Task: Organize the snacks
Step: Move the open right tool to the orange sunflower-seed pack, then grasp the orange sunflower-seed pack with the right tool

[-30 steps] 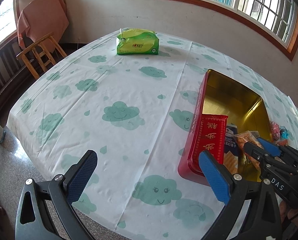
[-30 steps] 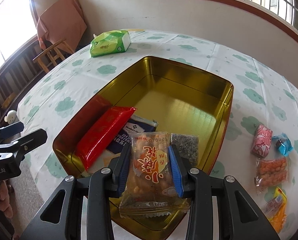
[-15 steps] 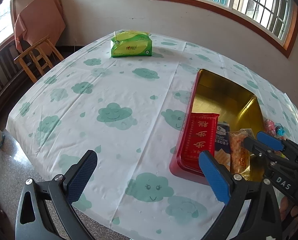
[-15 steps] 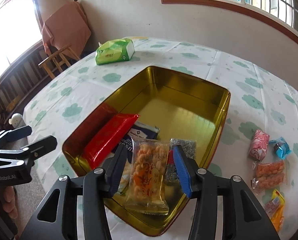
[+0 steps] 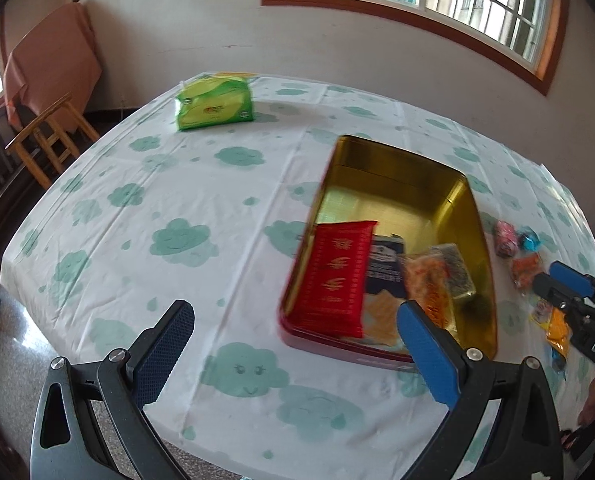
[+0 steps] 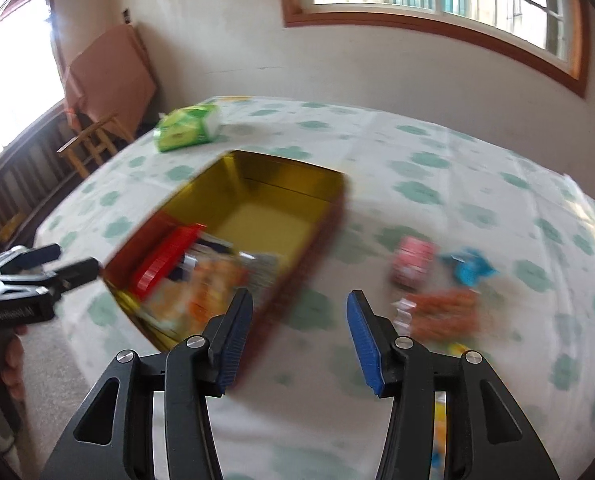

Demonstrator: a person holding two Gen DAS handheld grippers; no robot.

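A gold-lined red tin (image 5: 393, 184) (image 6: 281, 184) sits on the table. In its near end lie a red packet (image 5: 335, 276) (image 6: 165, 256), a dark blue packet (image 5: 383, 268) and an orange snack packet (image 5: 431, 284) (image 6: 213, 284). Loose snacks lie right of the tin: a pink one (image 6: 413, 260), a blue one (image 6: 471, 266) and an orange one (image 6: 445, 314). My left gripper (image 5: 293, 344) is open and empty, near the table's front edge. My right gripper (image 6: 299, 340) is open and empty, above the cloth between tin and loose snacks; it also shows in the left wrist view (image 5: 569, 284).
A green tissue pack (image 5: 215, 106) (image 6: 187, 128) lies at the far side of the table. A wooden chair (image 5: 51, 132) with a pink cloth behind it stands off the left edge. The cloud-print tablecloth (image 5: 169, 208) covers the table.
My right gripper has let go of the orange snack packet, which now lies in the tin, and has pulled back and swung right. The left gripper has drawn back a little.
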